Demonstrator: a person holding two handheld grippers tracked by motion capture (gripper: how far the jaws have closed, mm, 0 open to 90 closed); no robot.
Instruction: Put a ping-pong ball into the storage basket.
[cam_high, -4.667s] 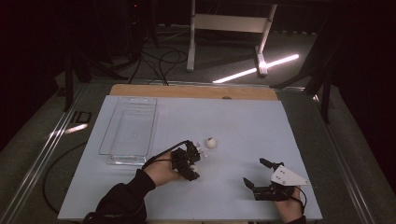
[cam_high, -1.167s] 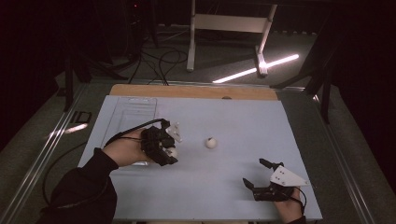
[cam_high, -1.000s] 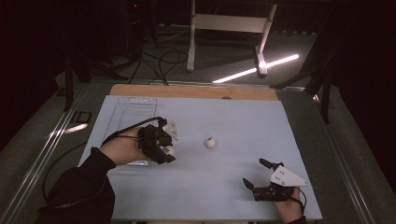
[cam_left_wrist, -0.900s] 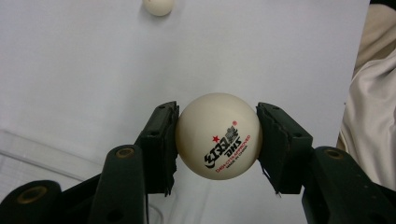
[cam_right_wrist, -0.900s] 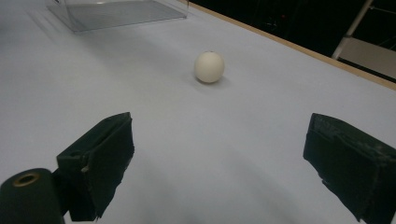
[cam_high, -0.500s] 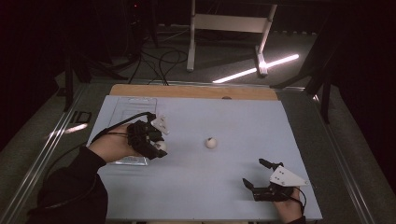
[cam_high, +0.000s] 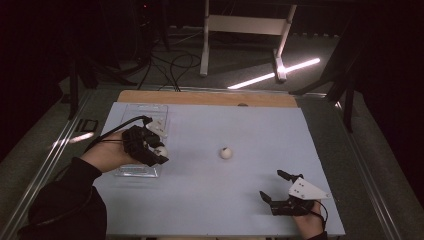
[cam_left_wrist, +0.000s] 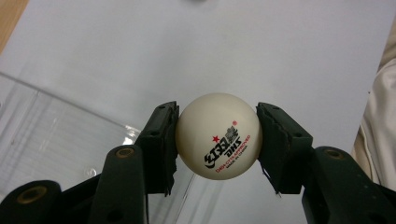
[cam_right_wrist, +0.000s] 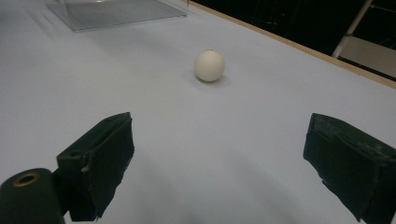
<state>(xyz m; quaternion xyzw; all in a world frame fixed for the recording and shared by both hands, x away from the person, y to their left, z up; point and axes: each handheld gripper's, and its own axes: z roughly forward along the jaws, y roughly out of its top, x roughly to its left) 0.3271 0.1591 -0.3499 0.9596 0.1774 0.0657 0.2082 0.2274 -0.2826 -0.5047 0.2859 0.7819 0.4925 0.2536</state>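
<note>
Two white table-tennis balls are showing in the scene. One ball is sitting pinched between the pads of the left gripper, one black pad pressing on each side of it. This held ball is looking matte, creamy white and round, and it is carrying black lettering that is reading "DHS", with black Chinese characters beside it, a small red star on either side, and a line of tiny red print underneath that is too small to make out. In the high view the left gripper is hovering at the near right corner of the clear plastic tray, with the held ball showing just at the tray's right edge above the pale blue table.

The second ball is lying loose near the middle of the table, well apart from both grippers; in the right gripper view this ball is looking plain, with no print facing the camera.

One right gripper is resting near the table's near right edge, its jaws standing spread wide with nothing between them.
</note>
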